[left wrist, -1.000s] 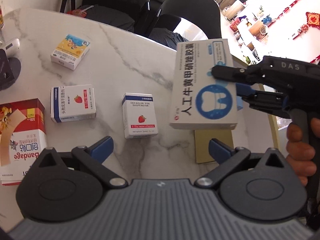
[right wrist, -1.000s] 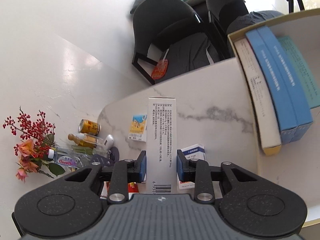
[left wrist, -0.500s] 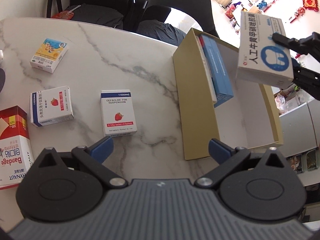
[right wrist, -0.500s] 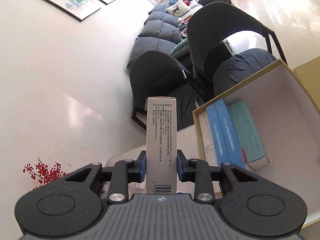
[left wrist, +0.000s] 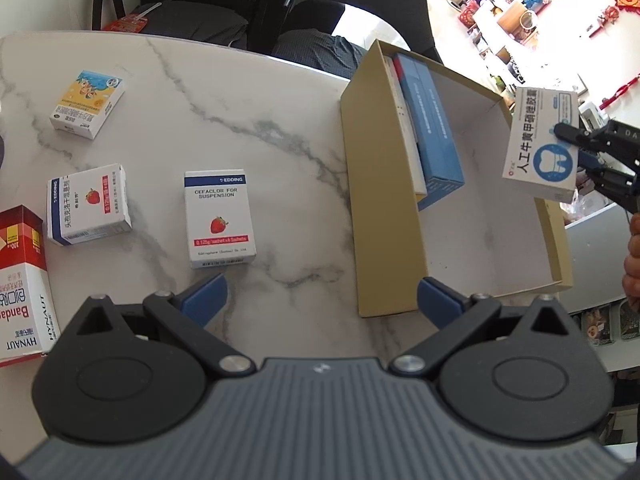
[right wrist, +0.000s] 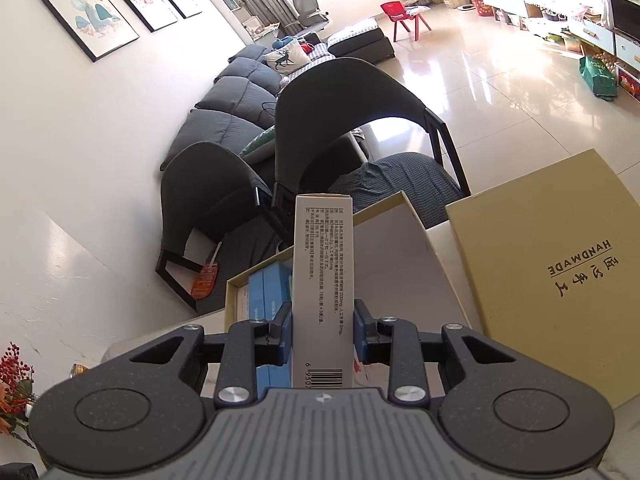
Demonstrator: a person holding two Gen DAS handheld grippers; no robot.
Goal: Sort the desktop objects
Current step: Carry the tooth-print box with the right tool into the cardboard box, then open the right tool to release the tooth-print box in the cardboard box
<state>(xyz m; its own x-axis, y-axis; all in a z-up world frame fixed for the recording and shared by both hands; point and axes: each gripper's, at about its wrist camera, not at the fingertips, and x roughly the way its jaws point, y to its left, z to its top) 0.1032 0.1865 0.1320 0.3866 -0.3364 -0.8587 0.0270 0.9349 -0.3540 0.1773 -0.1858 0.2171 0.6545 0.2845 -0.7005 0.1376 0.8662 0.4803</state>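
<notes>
We are seeing one white medicine box [left wrist: 542,148] pinched in right gripper [right wrist: 323,332], hanging over right side of open tan box [left wrist: 384,216]. Inside: blue boxes [left wrist: 434,120] at far left. Five boxes lying on marble table [left wrist: 240,112]. Left gripper [left wrist: 320,296] spread, empty.

Left wrist view looks steeply down at the table [left wrist: 256,92]; both views share the open box [left wrist: 384,208].

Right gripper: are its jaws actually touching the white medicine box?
Touching. The right wrist view shows the right gripper with both blue pads pressed flat against the sides of the white medicine box, no gap either side.
</notes>
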